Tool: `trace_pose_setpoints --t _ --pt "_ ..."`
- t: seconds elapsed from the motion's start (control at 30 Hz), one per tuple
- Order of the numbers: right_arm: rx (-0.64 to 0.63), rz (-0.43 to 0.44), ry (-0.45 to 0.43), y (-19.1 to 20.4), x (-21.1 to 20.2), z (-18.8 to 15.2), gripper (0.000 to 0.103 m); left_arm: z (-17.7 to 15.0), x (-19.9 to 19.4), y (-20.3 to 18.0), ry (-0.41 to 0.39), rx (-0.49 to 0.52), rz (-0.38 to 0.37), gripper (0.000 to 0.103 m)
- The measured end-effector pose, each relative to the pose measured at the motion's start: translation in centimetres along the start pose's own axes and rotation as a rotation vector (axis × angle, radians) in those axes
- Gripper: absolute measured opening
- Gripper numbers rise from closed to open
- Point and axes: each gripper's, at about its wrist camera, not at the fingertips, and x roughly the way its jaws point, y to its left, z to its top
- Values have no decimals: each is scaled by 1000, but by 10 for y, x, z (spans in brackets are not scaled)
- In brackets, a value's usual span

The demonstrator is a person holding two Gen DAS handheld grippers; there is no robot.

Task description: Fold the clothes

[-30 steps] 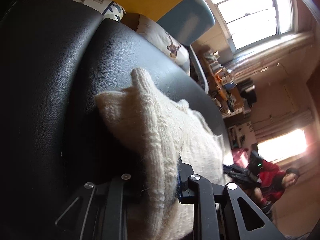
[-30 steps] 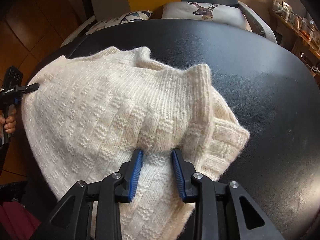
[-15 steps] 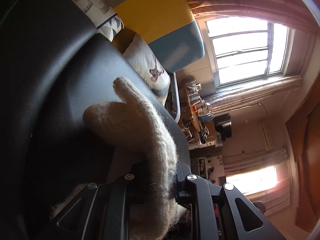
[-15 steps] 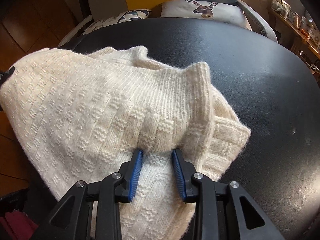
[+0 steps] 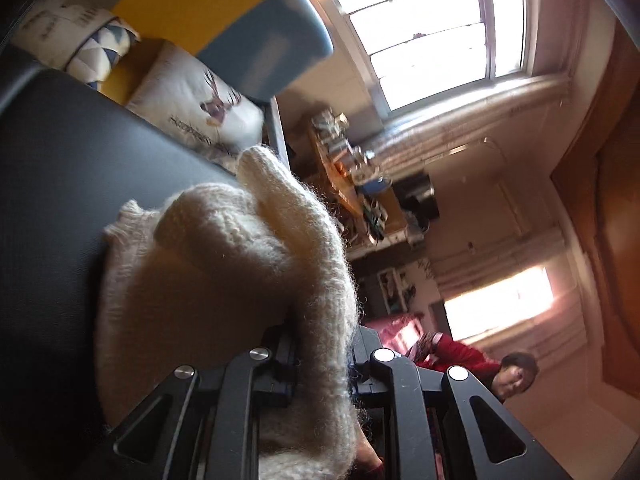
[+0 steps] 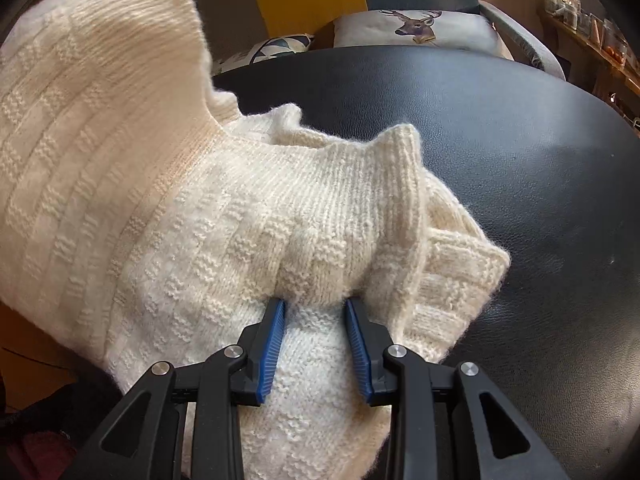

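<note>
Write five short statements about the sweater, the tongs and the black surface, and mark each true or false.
1. The sweater is cream knit. True.
2. The right tongs are shut on the sweater. True.
3. The left tongs are empty. False: knit runs between their fingers.
4. The sweater lies flat on the black surface. False: its left part is raised in the air, in the right wrist view.
5. A deer cushion sits beyond the black surface. True.
</note>
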Motion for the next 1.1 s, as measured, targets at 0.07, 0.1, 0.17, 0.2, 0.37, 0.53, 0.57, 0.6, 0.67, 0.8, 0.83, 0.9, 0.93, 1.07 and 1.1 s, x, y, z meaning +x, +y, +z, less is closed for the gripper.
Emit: trace_pose_setpoints --t 0.07,0.1,0.17,0.2,0.37,0.53,0.57,0.6,0.67,0.8,0.83,0.9,0.93,1.07,1.1 --pt "11 21 -16 -6 -1 -2 31 -5 31 -5 57 12 20 18" --pt "18 32 -25 3 2 -5 31 -9 45 -5 80 14 36 18" --pt "32 55 -44 8 4 -8 31 -20 69 -3 120 18 71 18" --pt "36 64 -51 6 4 -9 31 -27 79 0 142 22 88 18" --pt "53 104 -90 -3 2 -12 31 -46 114 13 206 -2 144 19" --pt "30 120 -155 -8 -7 -21 31 -38 97 6 199 -14 83 32" --pt "38 131 -165 -11 -10 -23 31 -36 94 4 197 -16 71 39" --pt "54 142 -171 -15 -13 -26 31 -35 91 3 196 -19 59 43" --pt "76 153 -184 -22 -22 -32 31 -31 84 0 193 -23 34 51" --pt "92 115 -193 -34 -44 -50 32 -25 71 -6 186 -33 -15 60" --pt "98 99 -190 -37 -50 -55 34 -26 62 -2 182 -29 -15 62" --pt "104 93 -191 -43 -64 -66 34 -31 37 11 171 -16 0 63" --pt "107 94 -192 -46 -73 -71 34 -33 25 17 166 -9 8 63" --pt "84 125 -287 -42 -117 -65 35 -60 -22 61 177 -71 -30 66" --pt "70 153 -335 -35 -131 -57 36 -69 -31 71 180 -97 -44 67"
